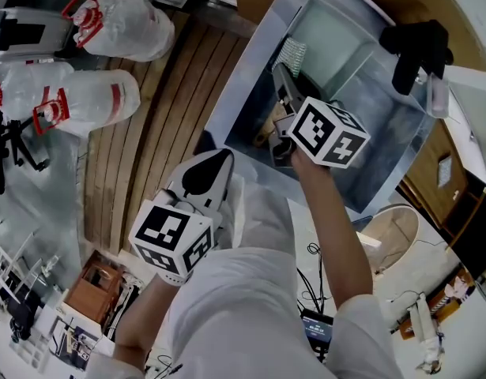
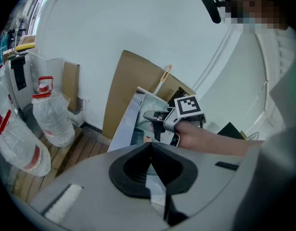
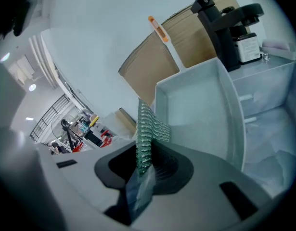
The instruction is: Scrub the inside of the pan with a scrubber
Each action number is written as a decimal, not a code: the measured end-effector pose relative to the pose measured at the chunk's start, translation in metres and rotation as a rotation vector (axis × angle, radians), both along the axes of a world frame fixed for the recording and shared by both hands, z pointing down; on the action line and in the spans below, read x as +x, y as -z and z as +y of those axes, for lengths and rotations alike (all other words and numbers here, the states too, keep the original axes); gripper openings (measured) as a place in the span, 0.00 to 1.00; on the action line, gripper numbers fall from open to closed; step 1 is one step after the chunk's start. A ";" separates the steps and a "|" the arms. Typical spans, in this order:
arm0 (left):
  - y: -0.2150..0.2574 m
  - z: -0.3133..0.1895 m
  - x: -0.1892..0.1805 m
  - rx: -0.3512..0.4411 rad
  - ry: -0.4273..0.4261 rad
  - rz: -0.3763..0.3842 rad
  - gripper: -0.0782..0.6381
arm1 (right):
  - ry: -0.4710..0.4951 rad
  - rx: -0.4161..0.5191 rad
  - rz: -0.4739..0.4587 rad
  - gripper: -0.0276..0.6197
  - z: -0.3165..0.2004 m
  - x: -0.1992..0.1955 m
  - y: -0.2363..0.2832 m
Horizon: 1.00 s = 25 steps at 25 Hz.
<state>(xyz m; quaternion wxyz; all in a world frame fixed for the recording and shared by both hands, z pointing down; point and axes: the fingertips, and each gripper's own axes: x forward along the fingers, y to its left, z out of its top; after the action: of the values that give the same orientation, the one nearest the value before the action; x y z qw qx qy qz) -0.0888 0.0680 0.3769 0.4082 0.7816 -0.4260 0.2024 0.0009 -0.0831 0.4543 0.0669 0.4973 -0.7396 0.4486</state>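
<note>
A pale rectangular pan (image 1: 337, 46) leans inside the steel sink (image 1: 385, 156). My right gripper (image 1: 284, 73) is shut on a green bristly scrubber (image 1: 292, 54), which sits at the pan's near left rim. In the right gripper view the scrubber (image 3: 148, 131) stands edge-on between the jaws, with the pan's inside (image 3: 200, 109) just beyond it. My left gripper (image 1: 215, 164) is shut and holds nothing. It hangs outside the sink, close to my body. In the left gripper view its jaws (image 2: 150, 146) meet, and the right gripper (image 2: 157, 115) shows ahead over the sink.
A black faucet (image 1: 416, 50) rises at the sink's far corner, with a soap bottle (image 3: 247, 47) beside it. Two large clear plastic bottles (image 1: 124, 26) (image 1: 77, 101) lie on the wooden slats (image 1: 163, 133) to the left. Cardboard (image 2: 133, 85) leans behind the sink.
</note>
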 end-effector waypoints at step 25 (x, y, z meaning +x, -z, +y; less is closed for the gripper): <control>0.006 0.014 0.014 0.013 -0.072 0.009 0.12 | -0.254 -0.054 0.314 0.14 0.047 0.093 -0.014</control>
<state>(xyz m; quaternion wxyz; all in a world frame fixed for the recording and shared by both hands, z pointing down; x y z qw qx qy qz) -0.0746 0.0817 0.3707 0.3975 0.7999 -0.3970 0.2109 0.0940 -0.0364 0.4686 0.1375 0.6484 -0.6390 0.3903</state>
